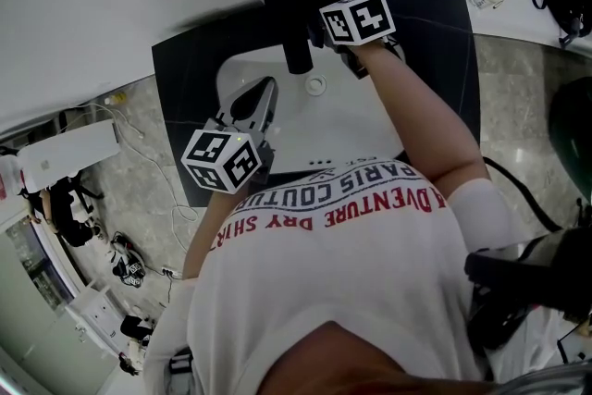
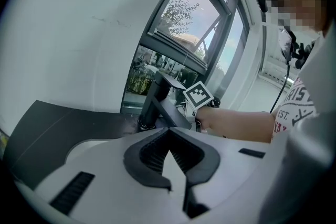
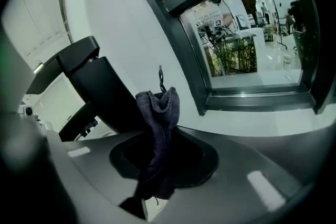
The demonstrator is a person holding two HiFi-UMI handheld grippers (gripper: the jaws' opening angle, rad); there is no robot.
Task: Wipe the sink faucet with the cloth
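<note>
My left gripper [image 1: 260, 93] hangs over the near-left edge of the sink [image 1: 344, 127]. In its own view the fingers [image 2: 153, 156] are brought together at the tips with nothing between them, so it is idle and empty.

Moving right, the dark worktop [image 1: 185, 69] carries the white basin, and at its far side stands the black faucet [image 1: 296, 23]. From above, its long axis runs from the base at the back toward me, with the spout reaching out over the basin.

Further right is my right gripper [image 3: 167, 136], clenched on the cloth [image 3: 156, 113] – a dark bunched wad that sticks up past the fingertips and trails down between them.

The coming wipe turns on one relation. In the right gripper view the faucet lies just to the left of the cloth, very near, though I cannot tell whether fabric and metal are touching. I judge the stroke has to press leftward and then run along the spout's length. The right gripper is much the nearer – the left is well apart from the faucet.

By count: one faucet, one cloth, one sink, two grippers
</note>
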